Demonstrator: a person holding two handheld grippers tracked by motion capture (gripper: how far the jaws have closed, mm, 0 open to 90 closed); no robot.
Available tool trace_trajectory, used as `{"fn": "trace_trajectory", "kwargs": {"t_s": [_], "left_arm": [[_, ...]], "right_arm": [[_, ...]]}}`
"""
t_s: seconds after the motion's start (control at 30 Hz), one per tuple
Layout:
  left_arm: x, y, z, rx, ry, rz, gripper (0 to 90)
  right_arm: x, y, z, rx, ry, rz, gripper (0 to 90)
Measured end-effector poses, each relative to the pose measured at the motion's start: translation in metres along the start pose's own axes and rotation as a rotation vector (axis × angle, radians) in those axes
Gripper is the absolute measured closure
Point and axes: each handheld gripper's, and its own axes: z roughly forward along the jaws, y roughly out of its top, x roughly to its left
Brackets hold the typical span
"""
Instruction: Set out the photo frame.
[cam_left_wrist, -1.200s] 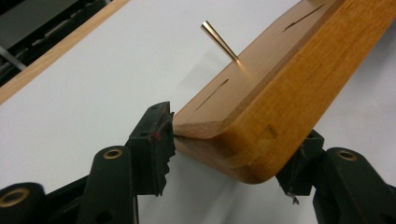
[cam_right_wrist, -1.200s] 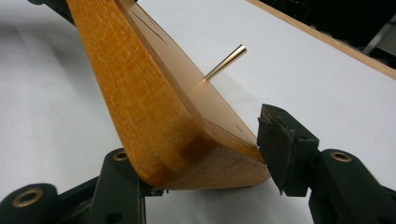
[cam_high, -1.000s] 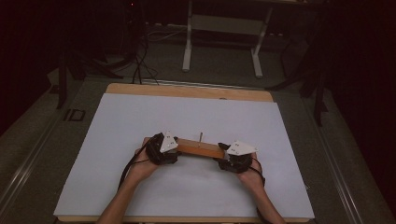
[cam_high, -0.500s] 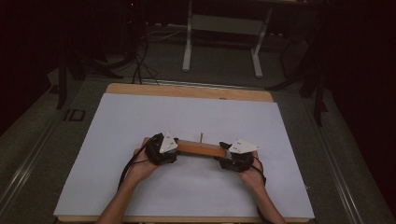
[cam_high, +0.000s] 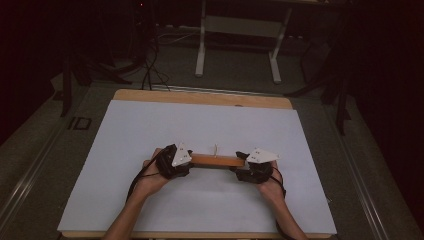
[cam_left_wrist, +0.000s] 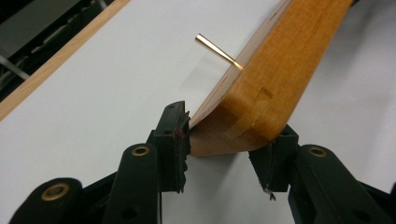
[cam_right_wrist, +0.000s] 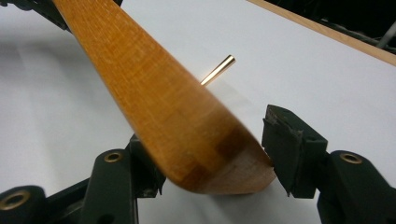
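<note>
Wooden block (cam_high: 217, 160) between both grippers, nearer the tabletop's front edge.
Left gripper (cam_left_wrist: 224, 154) has been closing and pinches its end; right gripper's (cam_right_wrist: 212, 156) jaws have been opening around the other.

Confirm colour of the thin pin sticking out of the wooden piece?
Brass-gold pin; clearest in the left gripper view.

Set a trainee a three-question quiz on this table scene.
1. What sticks out of the wooden bar?
2. True or false: the table under the bar is bare wood.
3. Where on the bar do the left gripper and the right gripper sit? A both at the middle; B one at each end; C both at one end.
Key: 1 a brass pin. 2 false: a white sheet covers it. 3 B; the left jaws have just been closing on their end, the right jaws opening around theirs.
</note>
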Motion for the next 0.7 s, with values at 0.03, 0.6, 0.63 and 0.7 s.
{"fn": "trace_trajectory", "kwargs": {"t_s": [0.03, 0.6, 0.63, 0.7], "left_arm": [[0.0, 0.0, 0.0, 0.001, -0.002, 0.001, 59.5], [0.008, -0.004, 0.018, -0.039, -0.057, -0.107, 50.8], [0.009, -0.004, 0.018, -0.039, -0.059, -0.108, 50.8], [0.009, -0.005, 0.017, -0.041, -0.064, -0.106, 50.9]], "right_arm": [[0.0, 0.0, 0.0, 0.0, 0.005, 0.002, 42.8], [-0.005, -0.001, -0.001, -0.014, 0.039, 0.023, 44.4], [-0.005, -0.002, -0.001, -0.016, 0.041, 0.024, 44.4], [-0.006, -0.002, -0.001, -0.017, 0.044, 0.024, 44.3]]}}
